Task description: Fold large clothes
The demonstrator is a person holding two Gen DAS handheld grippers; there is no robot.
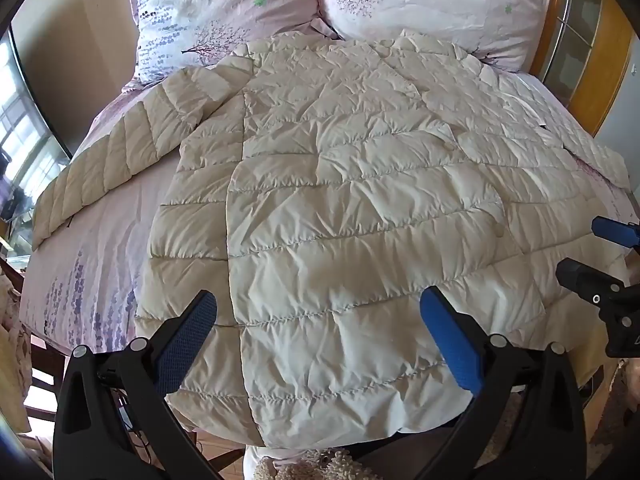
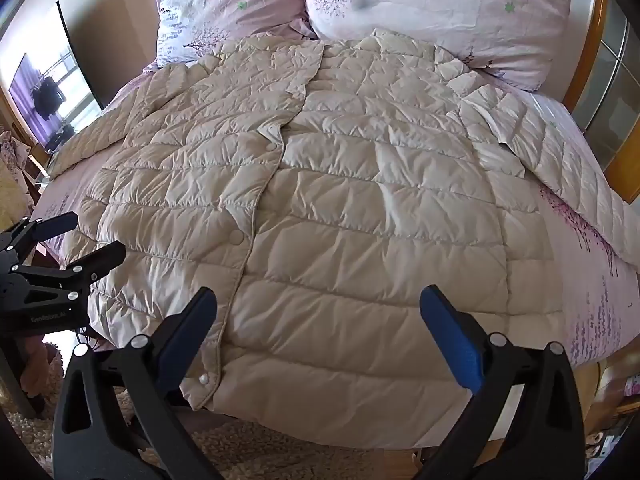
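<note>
A cream quilted down jacket (image 1: 340, 208) lies spread flat on the bed, front up and snapped shut, its hem toward me and its collar at the pillows. Both sleeves (image 1: 108, 160) stretch outward to the sides. My left gripper (image 1: 318, 316) hovers open above the hem's left half, nothing between its blue pads. My right gripper (image 2: 318, 312) hangs open over the hem's right half, just right of the snap placket (image 2: 244, 240). Each gripper shows at the edge of the other's view: the right gripper (image 1: 600, 256) and the left gripper (image 2: 80, 236). Neither touches the jacket (image 2: 340, 208).
The bed carries a pink flowered sheet (image 1: 80, 280) and two matching pillows (image 1: 224, 12) at the head. A wooden headboard frame (image 2: 600, 40) stands at the right, a dark screen (image 1: 48, 92) at the left. A shaggy beige rug (image 2: 248, 456) covers the floor at the bed's foot.
</note>
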